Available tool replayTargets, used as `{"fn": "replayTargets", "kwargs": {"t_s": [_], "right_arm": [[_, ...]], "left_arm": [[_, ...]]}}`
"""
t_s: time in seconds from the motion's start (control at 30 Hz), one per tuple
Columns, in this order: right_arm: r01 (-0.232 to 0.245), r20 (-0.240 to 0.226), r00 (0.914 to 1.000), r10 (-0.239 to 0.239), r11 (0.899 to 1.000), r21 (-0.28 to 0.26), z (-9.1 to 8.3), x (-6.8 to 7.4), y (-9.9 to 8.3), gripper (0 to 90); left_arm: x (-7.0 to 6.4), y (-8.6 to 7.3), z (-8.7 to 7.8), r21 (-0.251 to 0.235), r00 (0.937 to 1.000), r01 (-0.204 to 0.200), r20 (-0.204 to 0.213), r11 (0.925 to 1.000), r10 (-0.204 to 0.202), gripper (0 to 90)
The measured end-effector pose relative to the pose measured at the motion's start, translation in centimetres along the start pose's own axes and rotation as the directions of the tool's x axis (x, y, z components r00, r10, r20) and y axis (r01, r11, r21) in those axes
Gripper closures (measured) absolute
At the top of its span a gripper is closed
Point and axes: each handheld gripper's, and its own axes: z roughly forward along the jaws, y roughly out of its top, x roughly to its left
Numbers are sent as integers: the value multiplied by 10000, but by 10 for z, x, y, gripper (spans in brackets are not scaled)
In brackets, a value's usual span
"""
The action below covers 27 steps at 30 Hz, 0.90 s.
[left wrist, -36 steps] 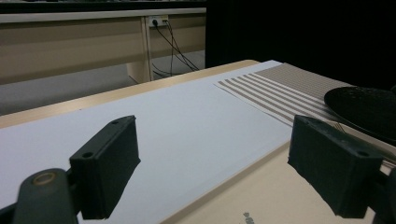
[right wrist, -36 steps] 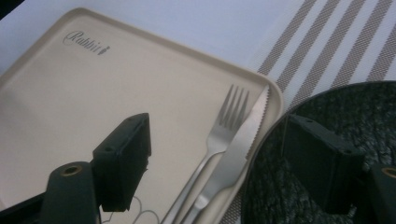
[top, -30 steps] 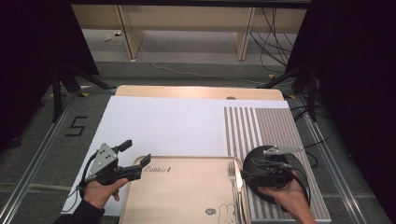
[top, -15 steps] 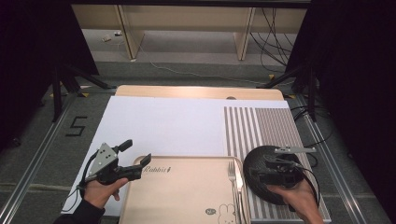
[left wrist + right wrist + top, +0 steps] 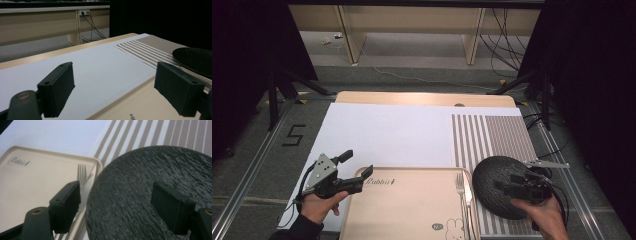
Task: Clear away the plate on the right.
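Change: we see the right gripper (image 5: 512,187) has drawn back toward the table's near edge since a second ago; the black plate (image 5: 497,182) stays on the striped mat (image 5: 492,137).
Right gripper: jaws wide apart over the plate — gripping nothing.
Left gripper (image 5: 354,170): unmoved, jaws wide apart, empty, at the tray (image 5: 407,205) corner.
Count: we tally one plate, one tray, one fork (image 5: 461,187), one knife (image 5: 468,192) — both on the tray.

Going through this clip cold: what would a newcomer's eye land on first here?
Probably the dark textured plate at the near right, lying on the striped placemat, with the right gripper hovering over it, jaws open. Next comes the beige tray at the near middle, printed with "Rabbit", a fork lying along its right edge. The left gripper is open at the tray's left corner.
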Motion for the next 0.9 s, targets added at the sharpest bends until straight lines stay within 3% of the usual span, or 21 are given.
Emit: {"fn": "replayTargets", "kwargs": {"t_s": [0.3, 0.73, 0.9], "right_arm": [[-596, 74, 9982, 597, 9982, -99, -9, -12, -12, 247], [-1133, 429, 9925, 1141, 9933, -204, -22, -27, -25, 248], [-1126, 442, 9926, 1135, 9934, -220, -26, -29, -30, 248]], "left_arm": [[0, 0, 0, -2, 10000, -8, -3, 10000, 8, 158], [0, 0, 0, 12, 10000, -30, 17, 10000, 30, 158], [-1, 0, 1, 16, 10000, -41, 27, 10000, 41, 158]]}}
